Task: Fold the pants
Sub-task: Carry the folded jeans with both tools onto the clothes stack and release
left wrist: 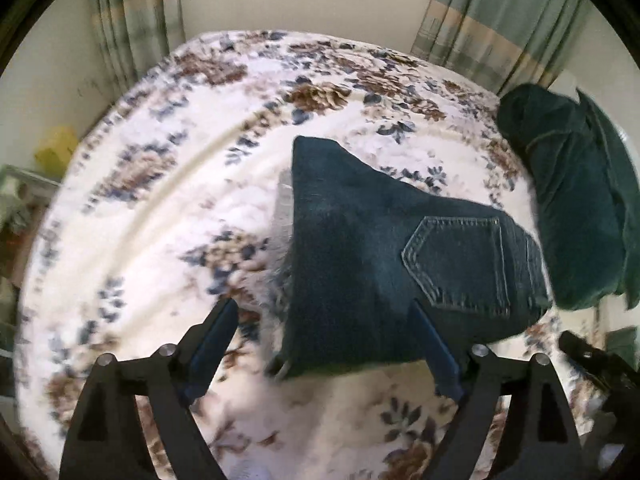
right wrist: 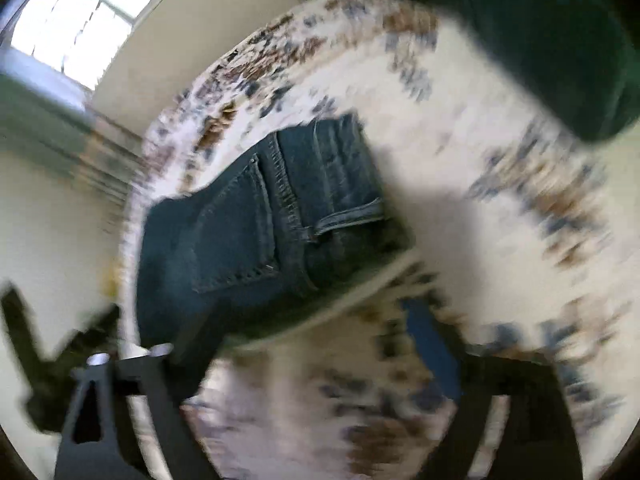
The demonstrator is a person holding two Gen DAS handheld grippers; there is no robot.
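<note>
A pair of dark blue jeans lies folded into a compact bundle on the flowered bed cover, back pocket facing up. My left gripper is open and empty just above the bundle's near edge. In the right wrist view, which is blurred by motion, the same jeans lie ahead. My right gripper is open and empty, its fingers spread just short of the bundle's near edge.
A dark green cloth is heaped at the bed's right side and shows at the top right of the right wrist view. Striped curtains and a wall stand behind the bed. A yellow object sits off the left edge.
</note>
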